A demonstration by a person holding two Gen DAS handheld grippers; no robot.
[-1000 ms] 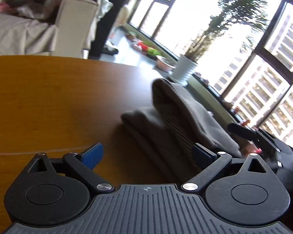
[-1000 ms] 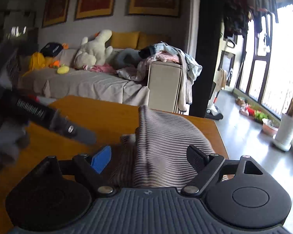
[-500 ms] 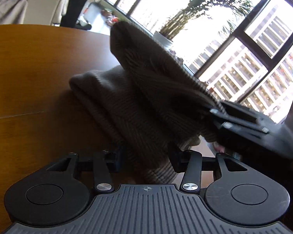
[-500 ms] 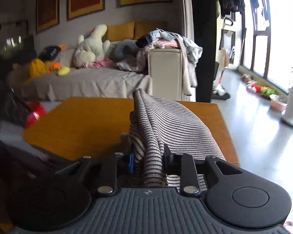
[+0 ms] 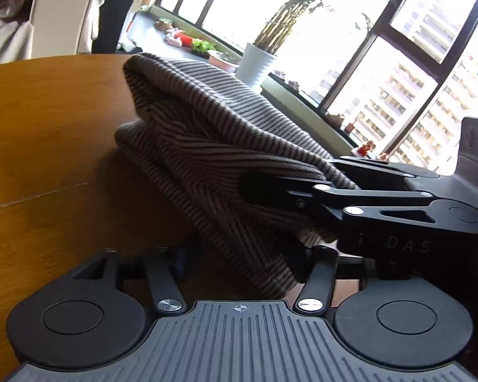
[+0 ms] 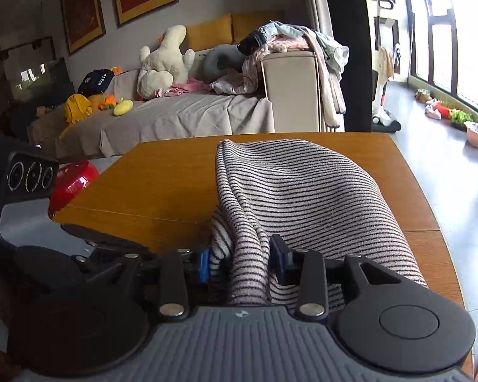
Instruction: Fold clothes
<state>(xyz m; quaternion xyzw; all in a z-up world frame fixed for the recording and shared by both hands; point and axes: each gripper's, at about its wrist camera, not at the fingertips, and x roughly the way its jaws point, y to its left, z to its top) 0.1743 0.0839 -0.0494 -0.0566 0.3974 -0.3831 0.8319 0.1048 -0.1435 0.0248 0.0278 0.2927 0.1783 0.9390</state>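
The right gripper's (image 6: 240, 262) fingers (image 6: 278, 262) are pinched on a bunched edge of the striped garment (image 6: 302, 187), cloth filling the narrow gap between the blue pads. The left gripper's (image 5: 245, 262) fingers (image 5: 318, 275) are drawn in around the same garment's (image 5: 207, 146) lower hem, clamping it. Ahead of both pairs of fingers the fabric rises in a folded hump over the wooden table (image 5: 47, 127), its far fold resting on the tabletop (image 6: 169, 184). The right gripper (image 5: 290, 191) bites the cloth just ahead-right of the left fingers.
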